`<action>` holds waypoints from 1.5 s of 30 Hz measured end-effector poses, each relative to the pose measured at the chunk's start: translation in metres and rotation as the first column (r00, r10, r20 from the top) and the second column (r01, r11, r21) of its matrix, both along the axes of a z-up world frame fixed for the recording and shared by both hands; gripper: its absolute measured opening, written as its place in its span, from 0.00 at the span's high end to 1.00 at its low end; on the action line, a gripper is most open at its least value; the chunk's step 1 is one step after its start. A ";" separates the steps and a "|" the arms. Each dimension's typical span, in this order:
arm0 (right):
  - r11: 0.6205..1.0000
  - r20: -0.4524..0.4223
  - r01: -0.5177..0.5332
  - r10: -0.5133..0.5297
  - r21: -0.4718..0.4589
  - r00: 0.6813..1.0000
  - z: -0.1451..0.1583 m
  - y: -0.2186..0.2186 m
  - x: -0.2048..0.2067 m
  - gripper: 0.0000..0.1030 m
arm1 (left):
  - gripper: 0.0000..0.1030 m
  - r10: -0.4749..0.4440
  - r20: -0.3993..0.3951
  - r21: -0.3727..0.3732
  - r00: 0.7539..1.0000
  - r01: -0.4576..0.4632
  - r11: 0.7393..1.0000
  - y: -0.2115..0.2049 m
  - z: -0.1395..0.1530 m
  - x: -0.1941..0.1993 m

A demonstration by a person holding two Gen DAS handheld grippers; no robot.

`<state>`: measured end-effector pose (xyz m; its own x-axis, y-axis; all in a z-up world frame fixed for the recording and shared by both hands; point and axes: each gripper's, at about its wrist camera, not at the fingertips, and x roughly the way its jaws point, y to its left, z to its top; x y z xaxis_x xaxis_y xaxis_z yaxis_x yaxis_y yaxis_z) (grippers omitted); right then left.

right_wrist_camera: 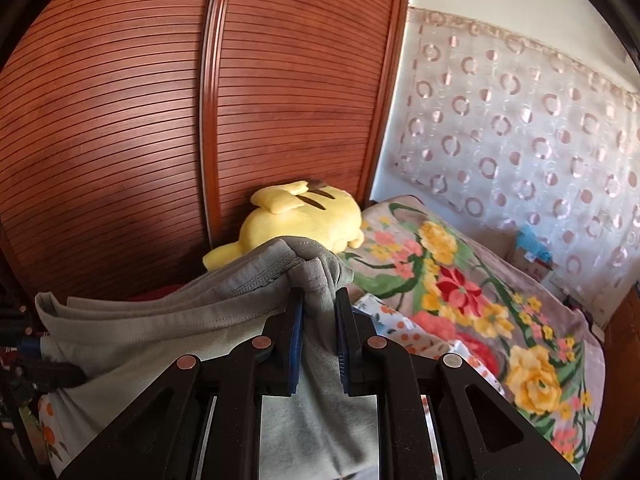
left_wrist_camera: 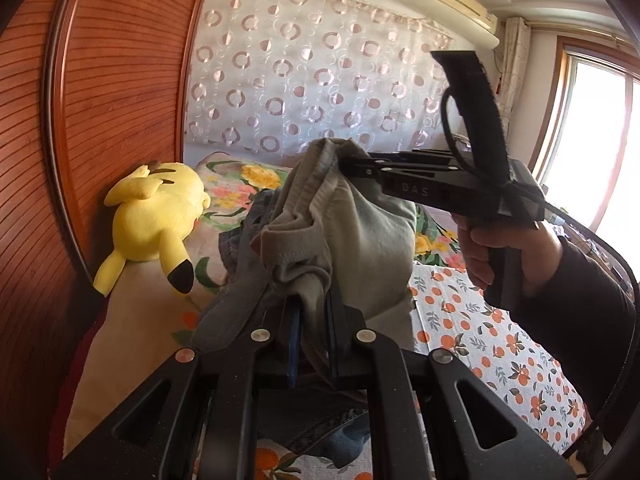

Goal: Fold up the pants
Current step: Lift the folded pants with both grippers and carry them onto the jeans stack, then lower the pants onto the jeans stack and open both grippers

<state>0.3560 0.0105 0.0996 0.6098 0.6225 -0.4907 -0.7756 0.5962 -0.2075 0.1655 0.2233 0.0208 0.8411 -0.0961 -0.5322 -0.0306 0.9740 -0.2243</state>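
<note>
Grey pants (left_wrist_camera: 360,224) hang bunched in the air over the bed, held at two spots. My left gripper (left_wrist_camera: 312,312) is shut on a fold of the grey cloth low in the left wrist view. Coming in from the right of that view, my right gripper (left_wrist_camera: 344,162) pinches the upper edge of the pants, with a hand (left_wrist_camera: 508,252) on its handle. In the right wrist view the right gripper (right_wrist_camera: 320,308) is shut on the grey pants (right_wrist_camera: 160,320), whose cloth stretches away to the left and hangs down between the arms of the gripper.
A yellow plush toy (left_wrist_camera: 156,216) lies against the brown slatted wardrobe (left_wrist_camera: 100,100). A floral blanket (right_wrist_camera: 460,292) and an orange-print sheet (left_wrist_camera: 500,352) cover the bed. A patterned curtain (left_wrist_camera: 312,80) hangs behind, with a window (left_wrist_camera: 592,140) at the right. Denim cloth (left_wrist_camera: 328,428) lies below the left gripper.
</note>
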 end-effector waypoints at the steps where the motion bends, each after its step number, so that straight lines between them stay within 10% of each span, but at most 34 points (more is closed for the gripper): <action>1: 1.000 -0.009 -0.008 0.008 -0.003 1.000 -0.002 0.004 0.005 0.86 | 0.88 0.006 -0.006 -0.002 1.000 -0.006 1.000 0.002 -0.001 0.000; 13: 0.993 -0.115 0.010 0.003 0.118 0.993 0.007 -0.015 0.038 0.67 | 0.83 0.035 -0.043 -0.016 0.998 -0.036 0.999 0.009 -0.011 -0.010; 20: 0.990 -0.114 0.033 -0.017 0.139 0.993 -0.002 -0.062 0.011 0.67 | 0.53 0.071 -0.004 0.009 0.997 -0.071 0.997 0.009 0.005 -0.022; 45: 0.989 -0.222 0.108 -0.082 0.105 0.972 -0.037 -0.042 0.051 0.67 | 0.43 -0.022 -0.126 0.079 0.992 0.032 0.996 -0.026 -0.032 0.012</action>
<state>0.4074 -0.0317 0.0622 0.5563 0.6271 -0.5453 -0.7329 0.6795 0.0337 0.1771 0.1971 -0.0111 0.7651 -0.0700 -0.6401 -0.0272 0.9897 -0.1408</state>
